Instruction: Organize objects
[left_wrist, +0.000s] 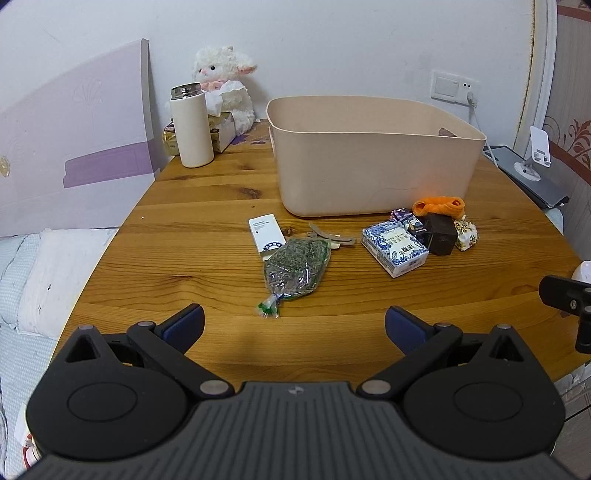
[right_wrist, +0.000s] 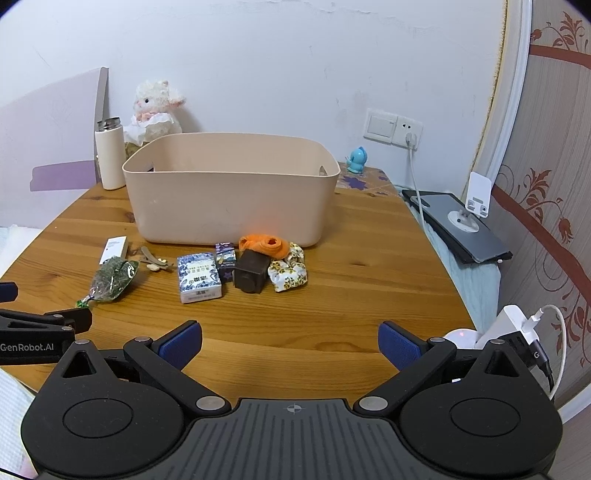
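Bin (left_wrist: 369, 166), beige, toward the table's (left_wrist: 207, 206) far edge; herb bag (left_wrist: 295, 266), white box (left_wrist: 266, 234), blue packet (left_wrist: 395, 249), brown cube (left_wrist: 441, 234), orange cloth (left_wrist: 439, 206) scattered before it. Left gripper (left_wrist: 294, 325) and right gripper (right_wrist: 290, 341): jaws wide apart, empty, over near edge.

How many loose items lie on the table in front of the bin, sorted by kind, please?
Boxes: 3 (white box, blue-patterned box, small purple box)
Fabric pieces: 2 (orange cloth, floral scrunchie)
Dark cube: 1
Bag of dried greens: 1
Hair clip: 1
Total: 8
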